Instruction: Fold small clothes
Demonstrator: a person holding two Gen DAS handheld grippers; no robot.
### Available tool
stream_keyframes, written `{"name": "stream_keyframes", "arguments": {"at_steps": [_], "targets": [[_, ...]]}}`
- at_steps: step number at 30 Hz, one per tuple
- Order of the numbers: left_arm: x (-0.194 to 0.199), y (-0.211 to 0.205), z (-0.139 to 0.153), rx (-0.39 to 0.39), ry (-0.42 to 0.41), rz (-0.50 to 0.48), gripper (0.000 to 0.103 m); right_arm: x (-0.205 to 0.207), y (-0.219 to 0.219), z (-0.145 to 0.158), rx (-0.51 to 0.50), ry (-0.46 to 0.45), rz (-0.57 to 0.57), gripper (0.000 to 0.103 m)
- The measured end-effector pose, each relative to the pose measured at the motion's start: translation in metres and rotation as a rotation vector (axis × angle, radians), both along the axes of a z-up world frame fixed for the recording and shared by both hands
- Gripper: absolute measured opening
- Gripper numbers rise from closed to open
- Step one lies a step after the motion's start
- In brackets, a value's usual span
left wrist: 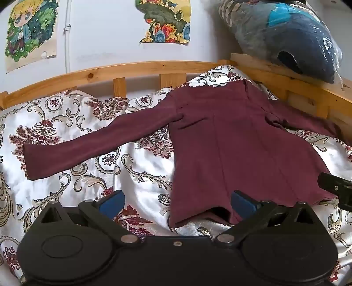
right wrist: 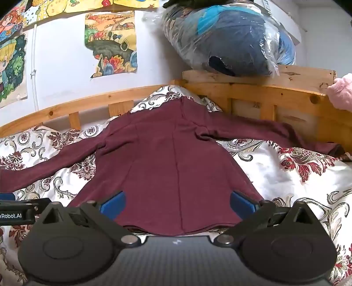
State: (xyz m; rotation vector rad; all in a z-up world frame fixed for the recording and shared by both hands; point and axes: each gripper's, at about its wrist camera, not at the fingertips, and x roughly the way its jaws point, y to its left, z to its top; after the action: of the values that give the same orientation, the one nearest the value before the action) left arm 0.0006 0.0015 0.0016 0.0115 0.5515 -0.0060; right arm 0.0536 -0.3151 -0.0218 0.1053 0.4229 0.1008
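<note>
A maroon long-sleeved top (left wrist: 231,140) lies spread flat on a patterned bedspread (left wrist: 66,132), collar toward the headboard, one sleeve (left wrist: 88,145) stretched out to the left. My left gripper (left wrist: 177,202) hovers open over the hem's left corner, its blue pads wide apart. In the right wrist view the same top (right wrist: 176,158) fills the middle, its other sleeve (right wrist: 275,134) reaching right. My right gripper (right wrist: 178,203) stands open above the hem, nothing pinched between the pads. The right gripper's black body (left wrist: 336,189) shows at the left view's right edge.
A wooden bed rail (left wrist: 143,68) runs behind the bedspread. A plastic-wrapped dark bundle (right wrist: 231,37) rests on the wooden headboard (right wrist: 264,88). Posters (left wrist: 165,19) hang on the white wall. A pink fluffy item (right wrist: 343,94) sits at the far right.
</note>
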Motion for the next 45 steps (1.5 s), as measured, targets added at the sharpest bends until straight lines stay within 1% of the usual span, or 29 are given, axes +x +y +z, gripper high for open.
{"name": "stream_keyframes", "arguments": {"at_steps": [37, 40, 45], "targets": [[-0.001, -0.002, -0.005, -0.004, 0.007, -0.002, 0.102, 0.000, 0.000, -0.001, 0.003, 0.005, -0.001, 0.103], [-0.001, 0.000, -0.012, -0.008, 0.008, -0.001, 0.102, -0.002, -0.001, -0.001, 0.008, 0.004, -0.003, 0.103], [-0.002, 0.000, -0.013, -0.008, 0.010, -0.005, 0.102, 0.001, -0.001, 0.000, 0.010, 0.003, -0.004, 0.103]]}}
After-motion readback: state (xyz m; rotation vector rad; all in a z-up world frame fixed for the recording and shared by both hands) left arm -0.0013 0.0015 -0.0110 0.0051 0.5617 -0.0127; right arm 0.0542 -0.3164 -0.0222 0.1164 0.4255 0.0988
